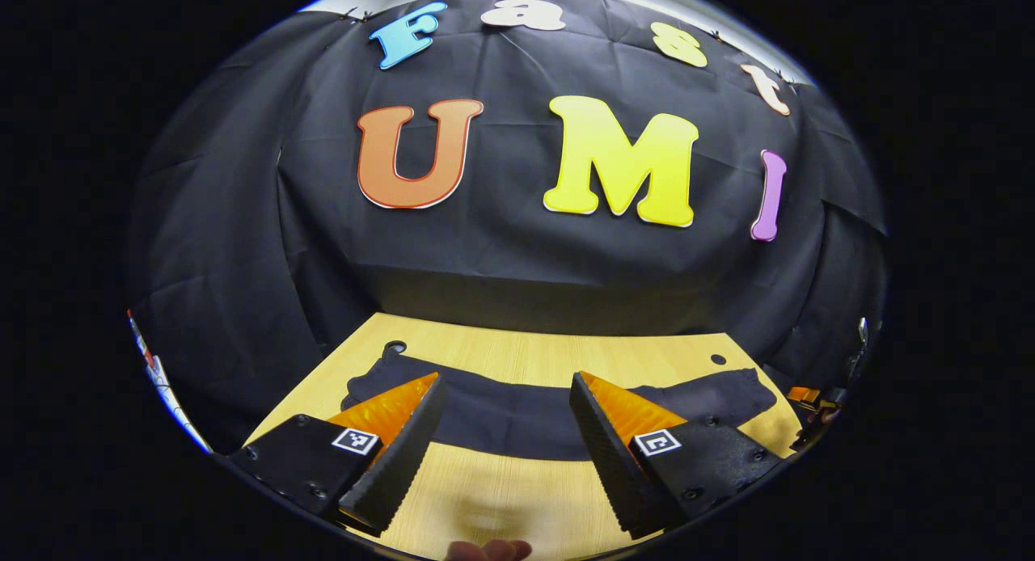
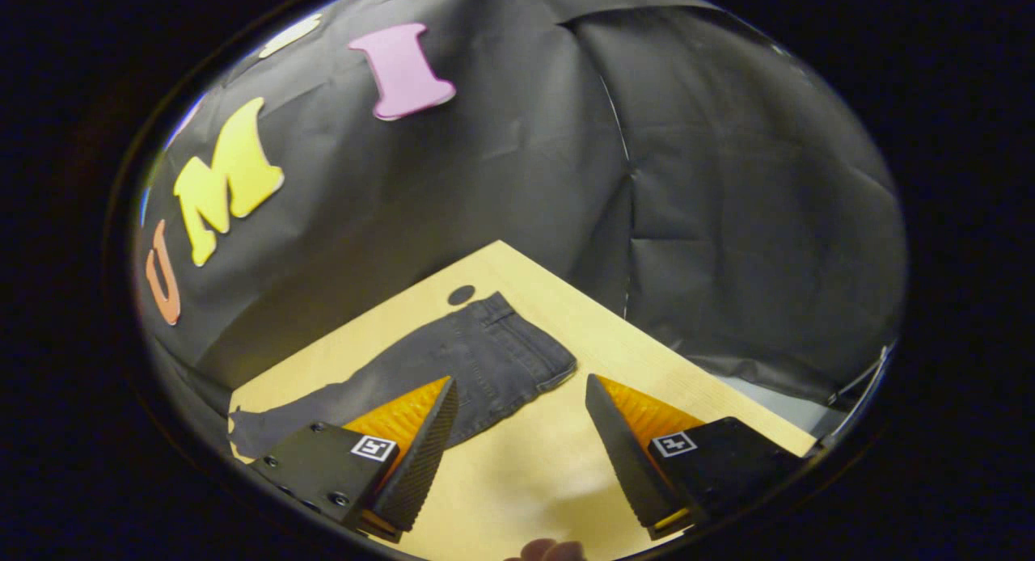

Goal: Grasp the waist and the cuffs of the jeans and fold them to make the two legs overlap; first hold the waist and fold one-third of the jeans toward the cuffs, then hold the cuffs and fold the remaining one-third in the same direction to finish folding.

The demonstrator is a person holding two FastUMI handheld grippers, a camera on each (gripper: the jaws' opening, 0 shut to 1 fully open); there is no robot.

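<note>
Dark jeans point(image 2: 453, 367) lie flat on the pale wooden desk point(image 2: 517, 472), stretched lengthwise along its far side, close to the black cloth wall. In the right gripper view the waist end, with its band and pocket seams, sits nearest that camera and the legs run off to the left toward the cuffs; in the left gripper view the jeans point(image 1: 517, 415) read as one long dark band across the desk point(image 1: 501, 488). The legs appear already laid one on the other, though the fabric is too dark to tell for sure. The left gripper point(image 1: 505, 448) hovers above bare desk in front of the garment, its jaws spread wide with nothing between them. The right gripper point(image 2: 521, 448) also hangs over bare wood just short of the waist, jaws wide apart and empty. No fold has begun, so the task looks to be at its very start. Denim is soft but fairly heavy and thick, so it should drape and drag rather than slide. The waistband is the stiffest, thickest part and a good place to pinch near its corners; the cuffs, thinner, want a grip that catches every layer, or one may slip.
</note>
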